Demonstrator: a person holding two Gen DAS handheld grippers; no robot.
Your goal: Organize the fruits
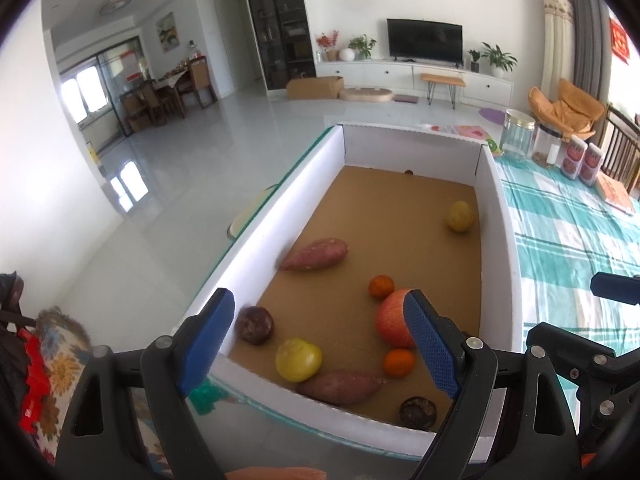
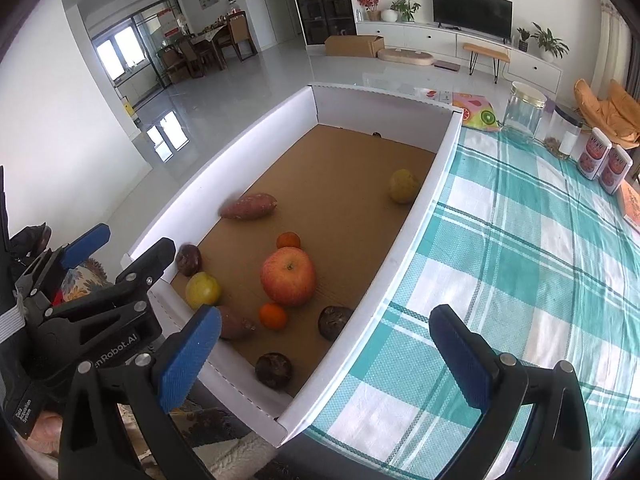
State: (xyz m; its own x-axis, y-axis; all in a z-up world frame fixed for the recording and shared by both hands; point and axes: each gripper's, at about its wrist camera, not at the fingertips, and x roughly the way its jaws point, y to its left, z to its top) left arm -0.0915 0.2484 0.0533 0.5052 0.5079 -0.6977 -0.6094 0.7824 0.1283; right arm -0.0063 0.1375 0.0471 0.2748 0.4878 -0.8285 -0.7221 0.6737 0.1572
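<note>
A white-walled cardboard tray [image 2: 404,248] sits on a table under a teal checked cloth [image 2: 520,264], its brown floor scattered with produce, most of it crowded toward the near end. Largest is a red-and-yellow apple [image 2: 287,277] near the middle: firm, smooth and probably the heaviest piece, best taken across its widest part. Two sweet potatoes follow, one [image 2: 249,206] against the tray's left wall, the other [image 1: 340,386] by the near wall; stiff, rough-skinned and tapered, they would hold surest gripped across the thick middle. A yellow fruit [image 1: 298,359] lies beside that near potato, and a paler one [image 2: 404,186] lies alone toward the far end, by the right wall. Dark, wrinkled round fruits [image 2: 335,322] look light with a shell that may dent under pressure. The two small oranges [image 2: 273,315] are soft-skinned and liable to roll. Whether this spread is sorted as intended cannot be told.

The left gripper [image 1: 324,344] hovers over the tray's near end, its blue pads wide apart and holding nothing. The right gripper [image 2: 328,356] hangs above the near right corner, equally spread and unloaded.

The right wrist view shows the apple whole, with a third dark fruit [image 2: 273,370] in the near corner; the left view half hides the apple behind a pad, but shows the near potato full-length.
</note>
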